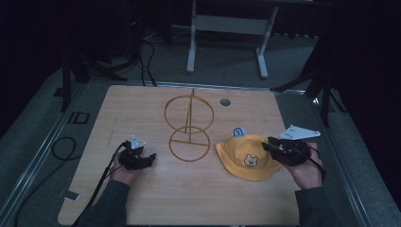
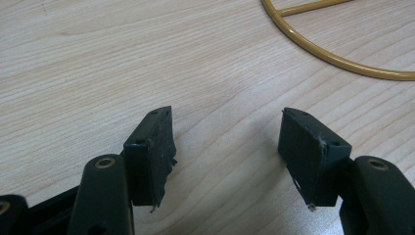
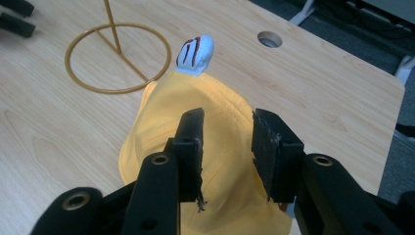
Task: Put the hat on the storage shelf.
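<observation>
A yellow bucket hat with a bear face and a small blue ear lies on the right of the wooden table. My right gripper sits at the hat's right edge. In the right gripper view its jaws stand a little apart over the yellow fabric, open, with the blue ear beyond them. A gold wire stand with two rings rises at the table's middle. My left gripper rests left of the stand, open and holding nothing, with the stand's base ring ahead.
A round cable hole is cut in the table behind the hat, also seen from the right gripper. A white frame's legs stand on the floor beyond the table. Black cables lie on the floor at the left.
</observation>
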